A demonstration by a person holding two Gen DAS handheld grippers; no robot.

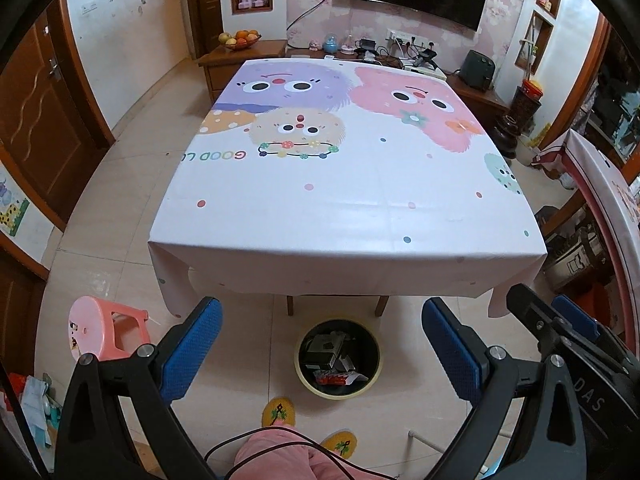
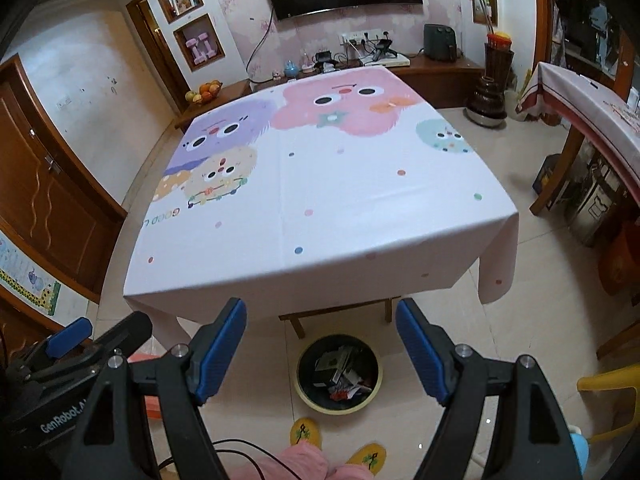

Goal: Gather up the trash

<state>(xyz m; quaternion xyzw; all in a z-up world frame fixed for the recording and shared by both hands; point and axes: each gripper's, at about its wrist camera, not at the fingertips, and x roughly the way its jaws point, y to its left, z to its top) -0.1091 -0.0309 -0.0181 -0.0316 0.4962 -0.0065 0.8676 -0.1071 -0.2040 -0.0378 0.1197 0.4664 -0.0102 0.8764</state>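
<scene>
both raised above the near edge of the table (image 1: 348, 216), which wears a white plastic cloth printed with fuzzy pastel monsters and shows nothing loose on top in either view. left black-framed tool with blue textured pads (image 1: 320, 344) spread wide, gripping nothing; right black-framed tool with blue pads (image 2: 322, 344) equally wide and empty, visible also at the right margin of the left view. held side by side, close together, probably so both cameras look over the whole cloth and the floor below at once.

trash found only in the round black bin with a pale yellow rim (image 1: 338, 358), standing on the tiled floor just in front of the near edge, between the table's wooden legs and a pair of yellow embroidered slippers (image 1: 280, 410). inside: dark flat boxes, crumpled paper, a red-and-white wrapper. placed there within easy reach of the near edge, likely so a drop needs only a short swing down.

pink plastic stool (image 1: 106, 330) on the floor beside the near left corner. pink sleeve or trouser fabric and a black cable at the bottom of both views.

judging by the bare cloth and filled bin, collection looks finished or nearly so; no further litter discernible on the visible floor.
</scene>
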